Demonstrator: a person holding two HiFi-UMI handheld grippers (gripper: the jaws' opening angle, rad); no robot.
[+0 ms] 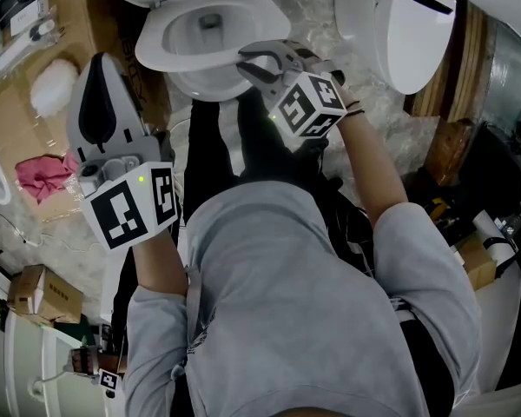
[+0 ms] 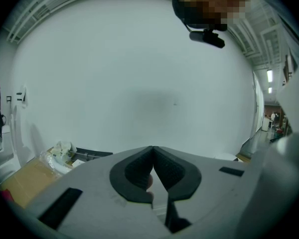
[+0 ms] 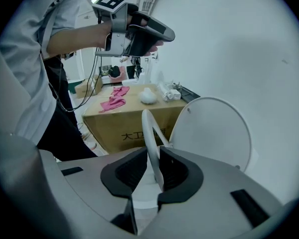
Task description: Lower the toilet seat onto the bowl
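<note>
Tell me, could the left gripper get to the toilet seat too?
Probably yes: the left gripper hangs beside the bowl with nothing in between, though its jaws are shut and the right gripper grips the toilet seat.

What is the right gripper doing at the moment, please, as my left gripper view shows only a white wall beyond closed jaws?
Observer: The right gripper is closed on the toilet seat, whose rim stands edge-on between its jaws.
Operator: Is the seat down on the toilet bowl?
Observer: No; it stands tilted up, apart from the raised lid behind it.
Operator: Where is my left gripper?
Observer: It is held to the left of the toilet bowl in the head view, touching nothing.
</note>
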